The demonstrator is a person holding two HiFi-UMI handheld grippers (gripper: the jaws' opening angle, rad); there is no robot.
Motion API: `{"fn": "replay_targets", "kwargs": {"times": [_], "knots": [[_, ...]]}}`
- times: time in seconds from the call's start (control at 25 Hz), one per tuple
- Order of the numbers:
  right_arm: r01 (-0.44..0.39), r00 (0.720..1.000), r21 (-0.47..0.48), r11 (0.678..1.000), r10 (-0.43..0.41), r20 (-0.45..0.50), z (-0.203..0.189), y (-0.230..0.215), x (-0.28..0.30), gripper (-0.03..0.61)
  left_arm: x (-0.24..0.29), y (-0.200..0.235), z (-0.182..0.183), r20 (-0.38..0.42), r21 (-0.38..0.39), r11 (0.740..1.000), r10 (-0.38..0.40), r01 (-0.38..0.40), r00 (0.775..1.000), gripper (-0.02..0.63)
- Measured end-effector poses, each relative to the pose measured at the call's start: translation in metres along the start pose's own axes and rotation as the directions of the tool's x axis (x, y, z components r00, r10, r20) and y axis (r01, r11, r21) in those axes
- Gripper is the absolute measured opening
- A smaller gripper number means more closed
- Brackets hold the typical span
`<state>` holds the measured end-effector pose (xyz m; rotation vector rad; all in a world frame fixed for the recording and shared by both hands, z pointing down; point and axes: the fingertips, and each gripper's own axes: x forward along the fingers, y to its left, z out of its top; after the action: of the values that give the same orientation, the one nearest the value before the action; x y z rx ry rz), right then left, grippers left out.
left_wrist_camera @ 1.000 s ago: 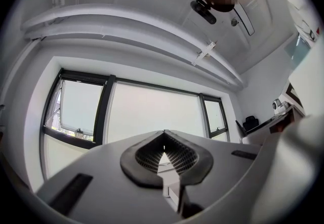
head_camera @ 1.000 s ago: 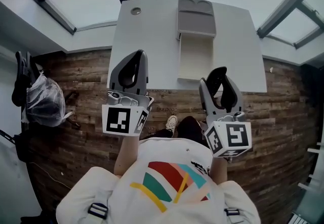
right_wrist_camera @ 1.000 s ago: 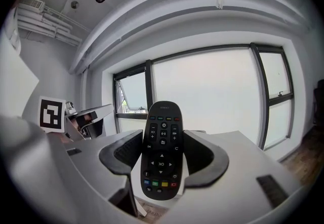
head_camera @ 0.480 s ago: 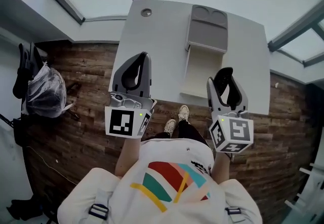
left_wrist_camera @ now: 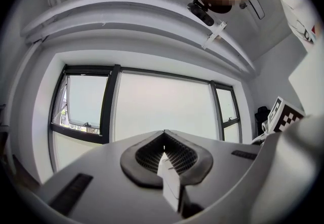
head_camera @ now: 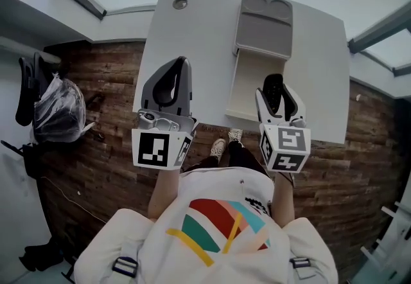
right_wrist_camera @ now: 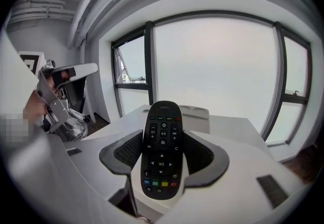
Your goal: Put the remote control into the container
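In the right gripper view a black remote control (right_wrist_camera: 162,152) with coloured buttons stands upright between the jaws of my right gripper (right_wrist_camera: 163,138), which is shut on it. In the head view that gripper (head_camera: 275,88) holds the remote (head_camera: 273,91) at the near right corner of the container (head_camera: 246,80), an open beige tray with a grey lid (head_camera: 264,22) folded back. The container's far end (right_wrist_camera: 196,112) shows just behind the remote. My left gripper (head_camera: 171,81) hangs over the table's near left part. Its jaws are shut and empty (left_wrist_camera: 163,136), aimed at a window.
The white table (head_camera: 192,38) has a round grommet hole (head_camera: 180,3) at its far left corner. Wooden floor surrounds it, with a grey bag (head_camera: 59,117) at the left. The person's shoes (head_camera: 225,142) stand at the table's near edge. Windows line the far wall.
My right gripper has carried the remote forward and slightly left, up to the container's near right corner. The left gripper has barely moved.
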<state>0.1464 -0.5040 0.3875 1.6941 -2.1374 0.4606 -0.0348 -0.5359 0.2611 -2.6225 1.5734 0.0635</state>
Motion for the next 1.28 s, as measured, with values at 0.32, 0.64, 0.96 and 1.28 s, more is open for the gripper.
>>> {"fn": "replay_targets", "kwargs": {"times": [0.32,0.64,0.96,1.28], "knots": [[-0.049,0.988,-0.011,0.999,0.047,-0.144,-0.047,-0.011,0.057,0.253,0.019,0.001,-0.024,-0.061,-0.002,1.0,0.02,-0.021,0.998,0.008],[-0.101,0.959,-0.018,0.995,0.092,-0.269,-0.09,-0.007,0.093,0.253,0.031,0.005,-0.046,-0.111,-0.016,0.999,0.044,-0.046,0.993,0.008],[-0.139,0.924,-0.083,0.987,0.099,-0.37,-0.11,-0.003,0.116,0.253,0.054,0.001,-0.056,-0.126,-0.028,0.999,0.04,-0.044,0.991,0.008],[-0.233,0.836,-0.201,0.952,0.09,-0.541,-0.135,0.01,0.128,0.253,0.063,-0.002,-0.064,-0.132,-0.04,0.998,0.034,-0.04,0.991,0.008]]}}
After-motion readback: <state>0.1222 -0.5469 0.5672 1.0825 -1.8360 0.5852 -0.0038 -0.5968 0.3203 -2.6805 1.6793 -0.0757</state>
